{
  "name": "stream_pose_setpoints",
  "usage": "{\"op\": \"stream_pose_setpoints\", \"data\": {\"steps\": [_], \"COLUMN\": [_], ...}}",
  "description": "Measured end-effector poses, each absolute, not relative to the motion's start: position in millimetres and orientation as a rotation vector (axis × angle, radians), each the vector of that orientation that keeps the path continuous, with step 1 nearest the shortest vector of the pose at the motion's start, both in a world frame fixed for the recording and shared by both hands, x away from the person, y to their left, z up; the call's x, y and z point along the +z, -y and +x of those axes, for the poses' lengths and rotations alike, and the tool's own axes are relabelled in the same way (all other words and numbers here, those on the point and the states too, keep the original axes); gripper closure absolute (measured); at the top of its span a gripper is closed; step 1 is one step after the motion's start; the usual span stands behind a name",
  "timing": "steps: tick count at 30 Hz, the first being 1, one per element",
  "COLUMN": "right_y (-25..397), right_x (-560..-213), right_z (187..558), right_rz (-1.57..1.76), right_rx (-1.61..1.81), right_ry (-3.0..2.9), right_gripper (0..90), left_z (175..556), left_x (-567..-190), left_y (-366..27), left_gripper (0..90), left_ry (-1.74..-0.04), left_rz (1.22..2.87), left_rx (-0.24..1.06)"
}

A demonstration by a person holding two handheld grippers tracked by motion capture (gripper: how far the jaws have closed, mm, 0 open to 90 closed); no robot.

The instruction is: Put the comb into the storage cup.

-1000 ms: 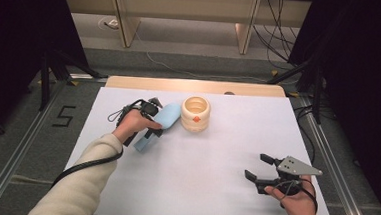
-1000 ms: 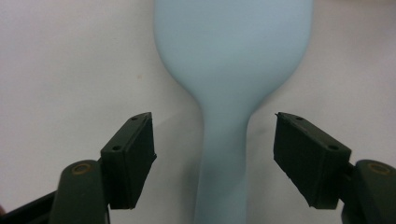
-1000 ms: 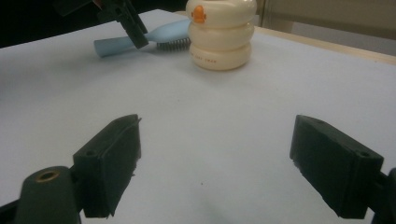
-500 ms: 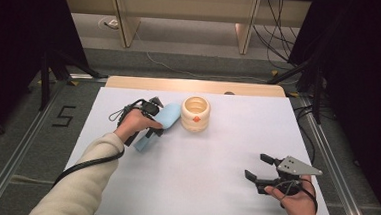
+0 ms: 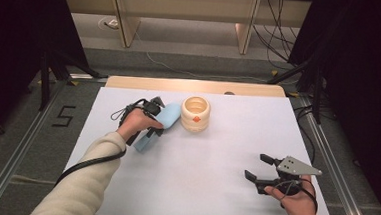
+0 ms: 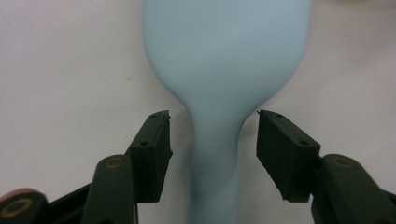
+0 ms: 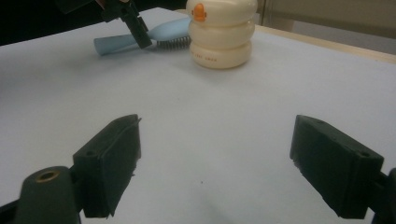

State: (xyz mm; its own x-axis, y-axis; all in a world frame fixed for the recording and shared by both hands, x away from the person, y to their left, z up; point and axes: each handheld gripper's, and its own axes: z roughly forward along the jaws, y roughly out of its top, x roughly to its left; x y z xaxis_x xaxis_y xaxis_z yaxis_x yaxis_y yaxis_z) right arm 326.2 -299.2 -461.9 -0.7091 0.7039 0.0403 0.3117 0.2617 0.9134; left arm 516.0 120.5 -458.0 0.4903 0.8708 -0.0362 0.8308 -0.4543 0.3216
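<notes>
A light blue hairbrush (image 5: 167,117) lies bristles down on the white table (image 5: 213,189), left of centre, its head close to a cream ribbed container (image 5: 195,114) with an orange mark. My left gripper (image 5: 153,129) is open and straddles the brush's neck. In the left gripper view the brush (image 6: 224,60) runs up between the jaws of the left gripper (image 6: 212,135), with a gap on each side. My right gripper (image 5: 256,166) stands open at the near right, nothing between its jaws. The right gripper view looks past the right gripper (image 7: 215,154) at the brush (image 7: 116,44) and the container (image 7: 222,32).
The far edge of the table is a wooden strip (image 5: 195,86). Beyond it are cables (image 5: 278,37) on the floor and shelf legs. Metal rails (image 5: 20,147) run along both sides of the table.
</notes>
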Motion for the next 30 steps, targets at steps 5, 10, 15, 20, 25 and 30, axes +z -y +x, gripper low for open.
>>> {"op": "stream_pose_setpoints", "data": {"steps": [5,10,15,20,25,30], "right_y": [298.8,299.0,298.8,298.9,298.8,298.7], "right_x": [-462.1,-461.7,-461.9,-462.0,-462.0,-461.9], "right_z": [326.3,326.2,326.2,326.2,326.3,326.2], "right_rz": [0.921,0.921,0.918,0.919,0.918,0.919], "right_rx": [1.431,1.434,1.433,1.432,1.434,1.437], "right_ry": [-2.169,-2.165,-2.169,-2.168,-2.169,-2.166], "right_gripper": [17.2,17.2,17.2,17.2,17.2,17.2], "left_z": [517.5,518.6,518.8,520.0,520.8,522.4], "left_x": [-458.7,-459.2,-459.3,-459.0,-459.5,-459.0], "left_y": [-121.0,-121.8,-121.3,-121.0,-119.2,-118.2], "left_gripper": [46.9,49.2,51.7,54.0,56.0,58.4], "left_ry": [-1.442,-1.448,-1.443,-1.439,-1.434,-1.433], "left_rz": [2.44,2.445,2.456,2.469,2.483,2.499], "left_rx": [0.187,0.192,0.191,0.19,0.182,0.18]}}
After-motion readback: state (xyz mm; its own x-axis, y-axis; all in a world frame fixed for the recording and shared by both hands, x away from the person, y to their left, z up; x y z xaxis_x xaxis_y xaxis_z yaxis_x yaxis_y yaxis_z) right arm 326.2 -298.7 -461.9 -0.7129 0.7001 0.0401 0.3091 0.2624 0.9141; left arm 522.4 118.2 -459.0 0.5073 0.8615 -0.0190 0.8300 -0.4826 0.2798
